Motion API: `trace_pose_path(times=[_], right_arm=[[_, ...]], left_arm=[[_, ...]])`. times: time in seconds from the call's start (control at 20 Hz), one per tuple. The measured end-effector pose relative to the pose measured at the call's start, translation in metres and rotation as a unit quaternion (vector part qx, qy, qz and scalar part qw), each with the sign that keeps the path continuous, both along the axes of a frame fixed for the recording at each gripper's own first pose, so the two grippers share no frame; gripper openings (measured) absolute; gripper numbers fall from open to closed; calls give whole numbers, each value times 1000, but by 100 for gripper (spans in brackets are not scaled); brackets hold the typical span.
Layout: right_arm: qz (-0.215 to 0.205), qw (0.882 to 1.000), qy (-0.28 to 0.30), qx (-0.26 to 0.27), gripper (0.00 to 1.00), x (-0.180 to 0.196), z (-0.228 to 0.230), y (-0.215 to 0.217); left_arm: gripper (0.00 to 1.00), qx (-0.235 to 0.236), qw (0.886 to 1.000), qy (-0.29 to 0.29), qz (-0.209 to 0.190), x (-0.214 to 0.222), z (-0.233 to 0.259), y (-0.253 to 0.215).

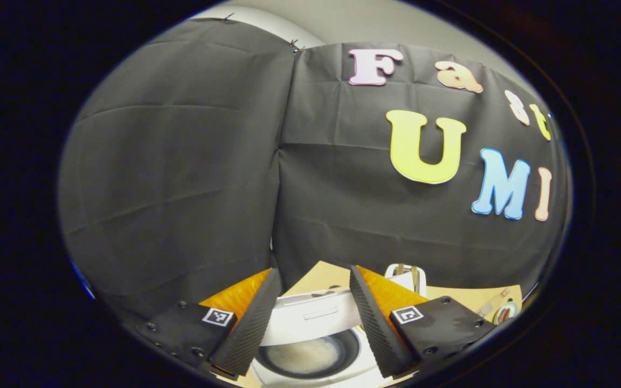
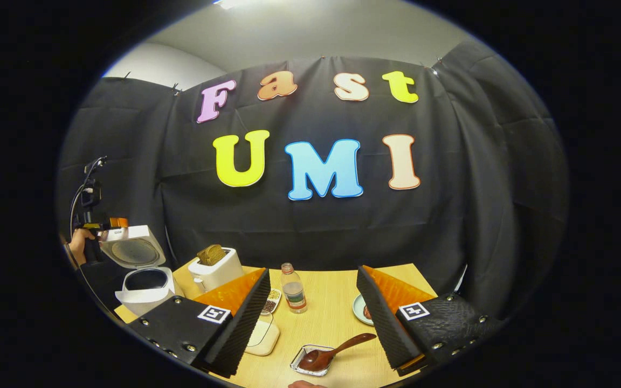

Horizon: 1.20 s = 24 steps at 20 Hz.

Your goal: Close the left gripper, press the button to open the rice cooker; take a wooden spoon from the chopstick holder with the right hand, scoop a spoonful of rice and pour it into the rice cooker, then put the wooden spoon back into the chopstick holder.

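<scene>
Right gripper (image 2: 313, 323) hangs w/ jaws wide, holding nothing, above pale wooden table (image 2: 337, 323). Just below it, brown wooden spoon (image 2: 335, 351) rests bowl-down in small clear square dish (image 2: 313, 360), handle angled up toward right finger. Farther back: clear plastic bottle (image 2: 293, 288), white toaster w/ bread (image 2: 214, 268), then white rice cooker (image 2: 146, 285), lid up, at table's left edge. Beyond lid, a hand (image 2: 77, 243) grips the other tool. Left gripper (image 1: 310, 323), jaws also spread, points down over cooker's open pot (image 1: 310, 353); chopstick holder (image 1: 407, 277) stands behind.
</scene>
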State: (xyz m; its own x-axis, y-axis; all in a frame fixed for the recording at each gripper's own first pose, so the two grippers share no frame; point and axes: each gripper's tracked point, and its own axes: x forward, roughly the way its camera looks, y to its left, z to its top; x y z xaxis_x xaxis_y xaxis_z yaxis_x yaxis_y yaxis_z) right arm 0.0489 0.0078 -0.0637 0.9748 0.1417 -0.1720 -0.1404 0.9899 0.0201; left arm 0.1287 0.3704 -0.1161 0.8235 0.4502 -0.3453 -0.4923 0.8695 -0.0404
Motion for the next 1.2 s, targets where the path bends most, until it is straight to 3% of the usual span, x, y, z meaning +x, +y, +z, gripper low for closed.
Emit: trace_pose_path(times=[0.6, 1.2], right_arm=[[37, 999, 11, -8, 98, -7, -7, 29], [18, 1000, 22, -6, 98, -15, -14, 17]], left_arm=[[94, -39, 998, 50, -19, -36, -84, -60], [94, -53, 993, 101, -25, -42, -142, -74]])
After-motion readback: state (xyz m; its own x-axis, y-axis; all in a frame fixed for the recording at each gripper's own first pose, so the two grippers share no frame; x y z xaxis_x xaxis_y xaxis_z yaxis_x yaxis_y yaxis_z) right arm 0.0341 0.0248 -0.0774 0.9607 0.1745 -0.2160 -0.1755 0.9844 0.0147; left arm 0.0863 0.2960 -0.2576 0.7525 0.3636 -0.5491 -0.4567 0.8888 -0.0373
